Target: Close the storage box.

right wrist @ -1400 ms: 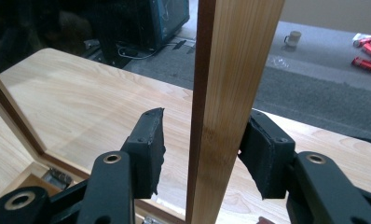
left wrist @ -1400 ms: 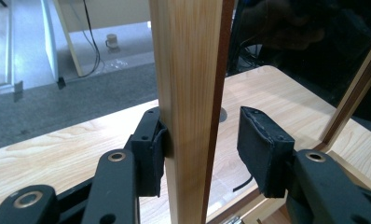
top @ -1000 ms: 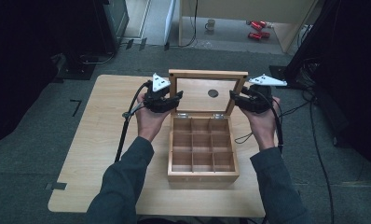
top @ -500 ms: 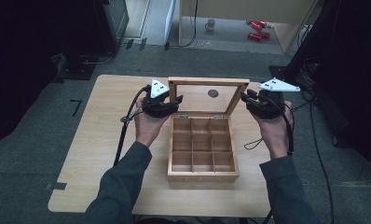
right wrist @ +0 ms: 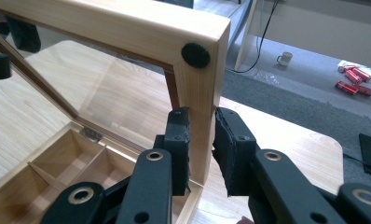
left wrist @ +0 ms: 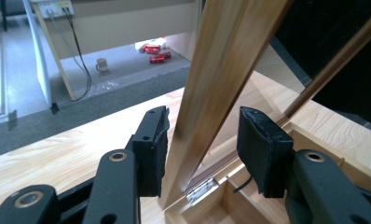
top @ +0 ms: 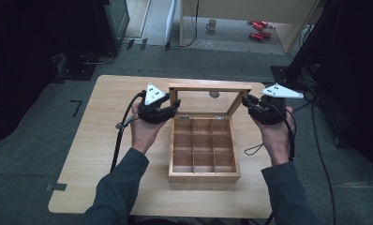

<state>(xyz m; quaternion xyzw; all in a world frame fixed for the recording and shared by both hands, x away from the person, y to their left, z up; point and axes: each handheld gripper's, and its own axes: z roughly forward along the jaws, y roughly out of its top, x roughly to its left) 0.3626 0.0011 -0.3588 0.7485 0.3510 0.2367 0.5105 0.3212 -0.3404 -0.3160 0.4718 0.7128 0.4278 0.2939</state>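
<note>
Our right tongs [right wrist: 200, 140] had just been closing, and where a second earlier they sat against the lid's right edge, they now gripped it: the pads pressed both faces of the right post of the lid [right wrist: 200, 74], low down, under a black bumper dot [right wrist: 195, 55] at the corner. In the high view the right tongs [top: 247, 101] met the lid [top: 208, 87] at its right end, and the right hand [top: 273, 133] had slid outward from the box since the earlier frame.

Our left tongs [left wrist: 202, 140] stood half open around the lid's left post [left wrist: 216, 79]. The left pad [left wrist: 158, 144] lay just beside the wood, perhaps touching it, and the right pad [left wrist: 263, 149] stood clear of it, so nothing was clamped. From above, the left tongs [top: 173, 107] sat at the lid's left end, a little nearer the box than before, on the left hand [top: 145, 129].

The lid stood up from the back of the box [top: 203, 176], as in the earlier frames, hinged at the rear; one hinge [left wrist: 200, 191] showed beside the left post. The box lay mid-worktop [top: 105, 154], its square compartments open to view.

The lid's pane reflected the room, so we could not read what lay behind it; a dark round spot [top: 214, 94] showed through it in the high view. Both tongs' bodies were cut off at the bottom of their own views.
</note>
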